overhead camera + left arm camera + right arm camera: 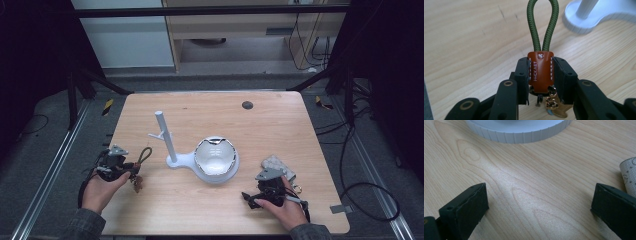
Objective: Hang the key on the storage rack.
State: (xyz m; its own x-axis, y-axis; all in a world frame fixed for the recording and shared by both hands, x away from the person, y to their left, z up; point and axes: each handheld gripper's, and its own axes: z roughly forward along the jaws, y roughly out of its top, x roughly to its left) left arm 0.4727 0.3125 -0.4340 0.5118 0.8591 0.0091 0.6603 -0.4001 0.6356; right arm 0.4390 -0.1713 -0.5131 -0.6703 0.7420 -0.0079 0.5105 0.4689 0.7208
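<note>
Left hand-held gripper [541, 75] clenched on keyring [541, 72] by its brown leather tab, green cord loop projecting forward, keys hanging below; held at near-left of surface [280, 125]. Right hand-held gripper [539, 205] released, nothing between the jaws, resting near-right beside a pale cloth [276, 164]. Farther in, white stand [167, 142] with side peg and dish [216, 156]. Judged next: loop kept open and level, slipped over peg before release.

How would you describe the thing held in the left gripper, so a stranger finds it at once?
On the wooden table, left of the white stand, the left gripper clamps a keychain. Its brown leather tab and green cord loop set it apart.
</note>
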